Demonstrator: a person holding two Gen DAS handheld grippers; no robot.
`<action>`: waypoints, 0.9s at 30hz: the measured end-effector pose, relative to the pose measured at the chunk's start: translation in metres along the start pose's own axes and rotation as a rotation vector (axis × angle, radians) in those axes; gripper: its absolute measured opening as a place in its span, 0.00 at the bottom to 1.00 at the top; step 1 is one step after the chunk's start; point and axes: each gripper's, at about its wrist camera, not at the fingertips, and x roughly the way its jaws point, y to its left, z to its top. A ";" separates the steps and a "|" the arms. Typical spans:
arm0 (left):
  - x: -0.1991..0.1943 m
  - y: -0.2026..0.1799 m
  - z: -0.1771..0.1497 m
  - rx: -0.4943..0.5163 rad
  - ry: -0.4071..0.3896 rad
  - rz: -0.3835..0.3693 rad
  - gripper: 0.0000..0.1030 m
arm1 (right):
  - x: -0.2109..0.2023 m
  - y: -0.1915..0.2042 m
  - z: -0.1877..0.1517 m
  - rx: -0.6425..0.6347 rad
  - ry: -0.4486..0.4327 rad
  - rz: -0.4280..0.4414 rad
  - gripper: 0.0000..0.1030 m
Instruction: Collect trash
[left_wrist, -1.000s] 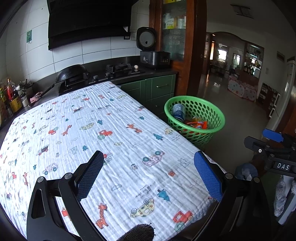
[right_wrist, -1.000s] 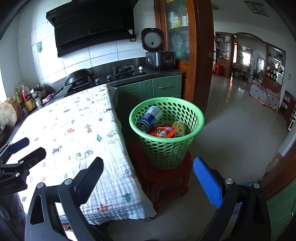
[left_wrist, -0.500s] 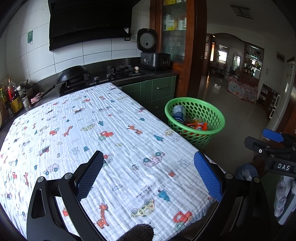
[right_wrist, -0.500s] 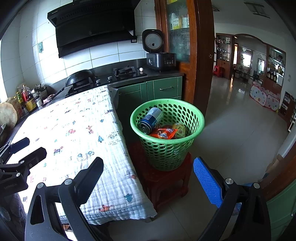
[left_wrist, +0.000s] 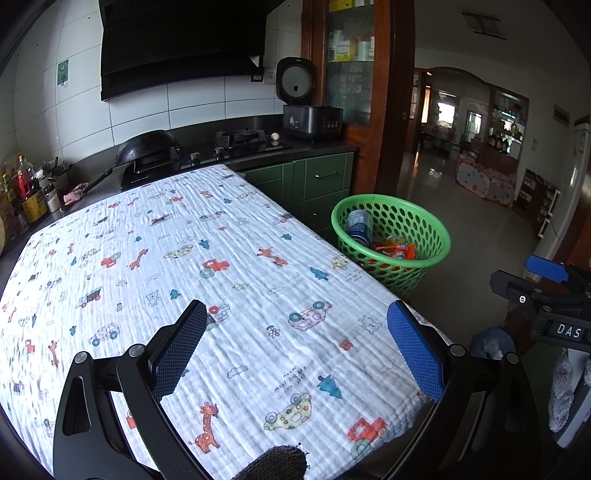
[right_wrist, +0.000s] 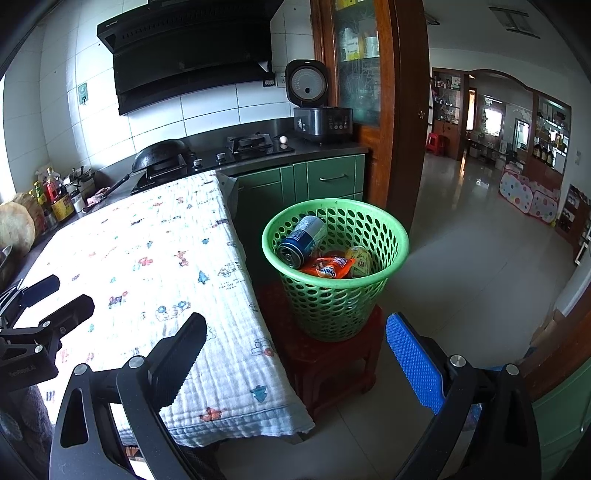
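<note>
A green perforated basket (right_wrist: 334, 295) stands on a red stool (right_wrist: 325, 354) beside the table; it also shows in the left wrist view (left_wrist: 424, 221). Inside it lie a blue drink can (right_wrist: 301, 242), an orange wrapper (right_wrist: 327, 266) and a yellowish packet (right_wrist: 357, 261). My left gripper (left_wrist: 297, 347) is open and empty above the table's near end. My right gripper (right_wrist: 295, 354) is open and empty, held over the floor in front of the basket. The right gripper shows at the right in the left wrist view (left_wrist: 543, 291); the left gripper shows at the left in the right wrist view (right_wrist: 40, 314).
The table is covered by a white cloth (left_wrist: 184, 258) printed with cars and giraffes. Behind it run a dark counter with a wok (left_wrist: 147, 146), a gas hob (left_wrist: 240, 138) and a rice cooker (left_wrist: 306, 99). Bottles (left_wrist: 26, 192) stand at the far left. A tiled floor (right_wrist: 480, 266) opens to the right.
Both views have shifted only slightly; the basket sits a little lower and nearer in the frames. Both grippers stay open and empty.
</note>
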 end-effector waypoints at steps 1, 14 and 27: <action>0.000 0.001 0.000 -0.001 0.000 -0.002 0.94 | 0.000 0.000 0.000 -0.001 0.001 0.001 0.92; -0.001 0.001 -0.002 -0.002 0.001 0.000 0.94 | 0.002 0.002 0.000 -0.006 0.002 0.000 0.92; -0.001 0.002 -0.002 -0.004 0.000 0.001 0.94 | 0.002 0.004 0.001 -0.009 0.002 0.001 0.92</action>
